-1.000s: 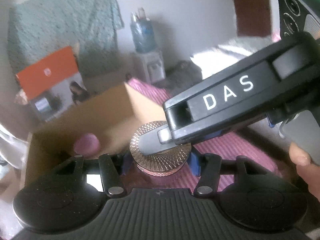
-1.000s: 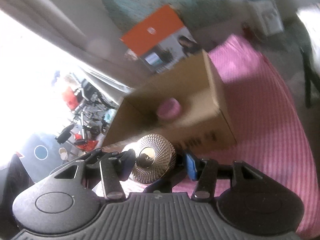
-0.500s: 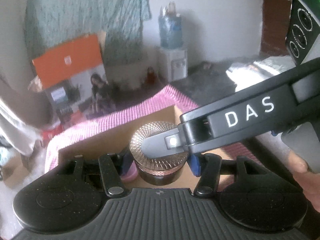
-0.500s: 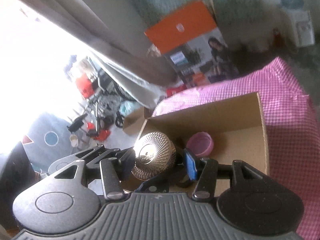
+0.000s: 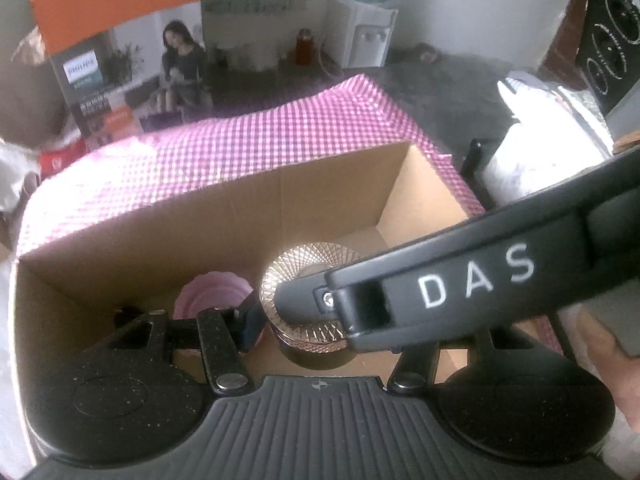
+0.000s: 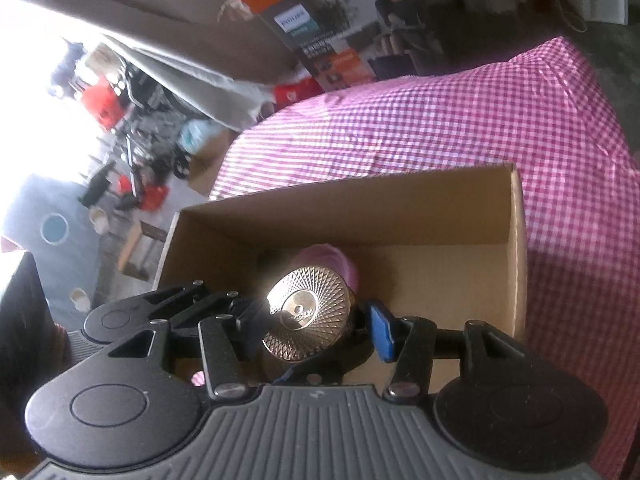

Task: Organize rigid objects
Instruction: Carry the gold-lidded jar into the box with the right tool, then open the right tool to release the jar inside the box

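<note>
Together both grippers hold the jar (image 6: 307,317) inside the box (image 6: 517,248) walls.

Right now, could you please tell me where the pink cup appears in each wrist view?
Left wrist view: the pink cup sits lower left of centre, inside the cardboard box, left of the gold-lidded jar.
Right wrist view: the pink cup shows at centre, partly hidden behind the jar.
Shared landmark: the orange Philips carton.

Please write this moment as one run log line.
left hand-held gripper: grips jar | right hand-held gripper: grips jar | jar above cardboard box
</note>
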A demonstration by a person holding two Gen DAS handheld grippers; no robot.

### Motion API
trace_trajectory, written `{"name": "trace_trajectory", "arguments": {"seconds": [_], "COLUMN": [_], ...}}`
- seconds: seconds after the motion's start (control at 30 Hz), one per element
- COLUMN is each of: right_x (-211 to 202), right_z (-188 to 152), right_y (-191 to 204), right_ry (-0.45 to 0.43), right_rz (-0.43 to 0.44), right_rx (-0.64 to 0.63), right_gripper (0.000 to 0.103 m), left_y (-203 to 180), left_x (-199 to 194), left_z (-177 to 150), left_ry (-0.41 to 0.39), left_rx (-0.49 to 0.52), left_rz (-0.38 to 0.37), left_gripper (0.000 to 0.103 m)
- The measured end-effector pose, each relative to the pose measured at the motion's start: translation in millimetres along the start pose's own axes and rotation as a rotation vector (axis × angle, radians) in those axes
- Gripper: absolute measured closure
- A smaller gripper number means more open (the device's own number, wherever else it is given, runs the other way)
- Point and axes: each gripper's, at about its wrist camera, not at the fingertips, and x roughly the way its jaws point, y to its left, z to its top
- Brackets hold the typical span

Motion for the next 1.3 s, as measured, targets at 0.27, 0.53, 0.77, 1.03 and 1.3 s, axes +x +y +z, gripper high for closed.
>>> {"name": "trace_trajectory", "arguments": {"seconds": [0.27, 0.53, 0.77, 1.03, 1.3], "right_x": [18.6, 33.0, 22.2, -31.1, -112.7], "right_z": [15.3, 23.0, 22.9, 5.0, -61.9], "right_y": [-2.7, -0.1, 6.1, 12.8, 10.6], "right_ry": [0.067, 0.091, 0.035, -0.125, -0.359], "right_rz": [-0.081, -0.133, -0.146, -0.108, -0.004], "right_rx": [-0.052, -0.096, -0.123, -0.12, -0.086], "right_gripper": [0.047, 0.048, 0.048, 0.047, 0.04], "left_y": [8.3, 12.6, 11.8, 0.5, -7.8], "left_x": [26.0, 41.8, 28.7, -13.6, -81.2], "left_z": [8.2, 10.7, 10.8, 2.5, -27.9], "left_ry": [0.049, 0.115, 0.072, -0.041, -0.196], "left_rx": [-0.038, -0.046, -0.05, -0.012, 0.019], "left_rz": [-0.025, -0.041, -0.063, -0.044, -0.022], "left_gripper": [0.047, 0.044, 0.04, 0.032, 0.023]}}
